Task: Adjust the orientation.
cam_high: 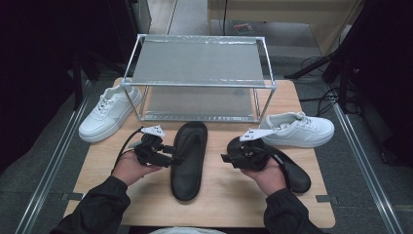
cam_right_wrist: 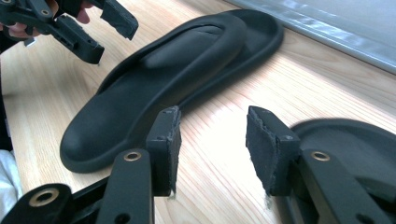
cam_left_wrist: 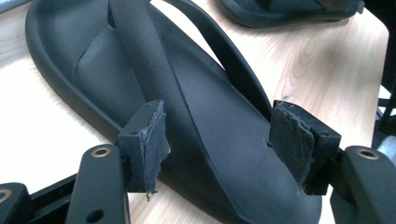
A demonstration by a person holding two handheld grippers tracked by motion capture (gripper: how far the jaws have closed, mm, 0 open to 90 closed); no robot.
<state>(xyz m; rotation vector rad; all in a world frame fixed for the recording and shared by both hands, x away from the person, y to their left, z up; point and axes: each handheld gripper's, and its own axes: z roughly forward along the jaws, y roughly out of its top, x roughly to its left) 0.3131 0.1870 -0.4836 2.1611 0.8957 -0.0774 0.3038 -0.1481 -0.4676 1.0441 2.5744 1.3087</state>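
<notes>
Left gripper: fingers apart, straddling the heel end of the near black sandal; pads not pressing it.
Near sandal position: flat on the bench, centre, toe toward the rack.
Right gripper: fingers apart, nothing between them, bare wood below.
Second black sandal: flat on the bench under the right hand, not gripped.
White sneakers: left one and right one flank the rack, both on the bench.
Rack: two-tier metal frame, both shelves bare.
Progress (judgement): early; no footwear shelved, none lifted. Left to do: clamp, carry, place each item.
</notes>
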